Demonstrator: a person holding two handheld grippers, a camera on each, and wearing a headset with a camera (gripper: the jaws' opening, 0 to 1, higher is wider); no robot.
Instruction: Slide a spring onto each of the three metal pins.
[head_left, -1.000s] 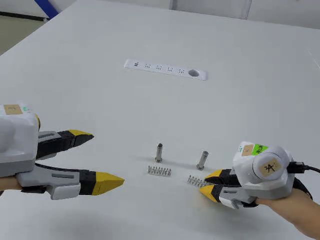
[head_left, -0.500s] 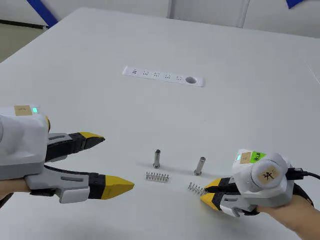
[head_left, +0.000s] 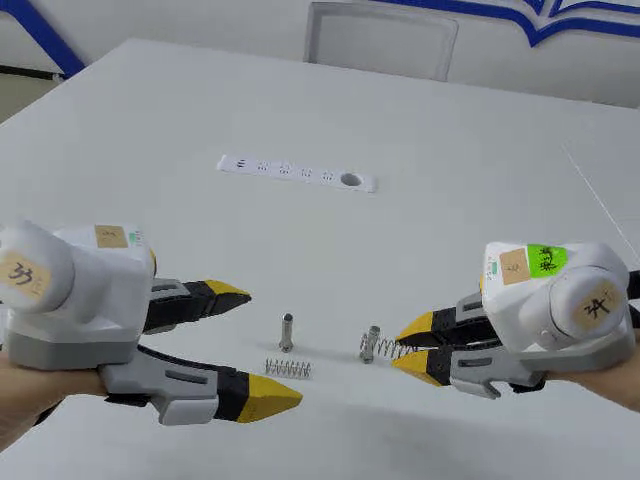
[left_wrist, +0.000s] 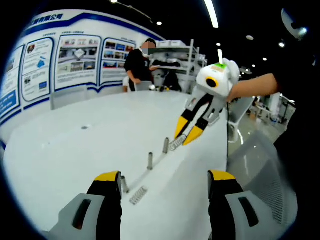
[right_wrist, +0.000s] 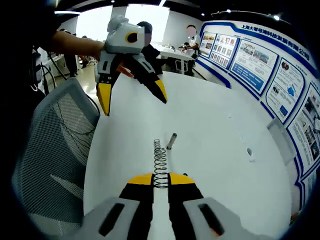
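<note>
**Right gripper's got a spring, tip parked right next to a pin**

The right gripper (head_left: 416, 346) is pinching one spring (head_left: 386, 348) by its end. The jaws are squeezed nearly together on it, and the rest of the coil is sticking out forward just above the white table (head_left: 450, 200). The free end is sitting just beside the right-hand pin (head_left: 372, 343), which is standing upright. Honestly can't tell if the two are touching. In the right gripper view the coil is running straight out from the jaw tips, with that pin a little off to one side of its far end.

The left gripper (head_left: 250, 345) is hovering over the table with its jaws spread wide, gripping nothing. Just past its tips the middle pin (head_left: 287, 332) is standing up, and the loose spring (head_left: 288, 368) is lying flat right in front of it. In the left gripper view a third pin (left_wrist: 124, 184) is poking up just beside one jaw, close to that loose spring. A white power strip (head_left: 296, 172) is lying farther back.
</note>
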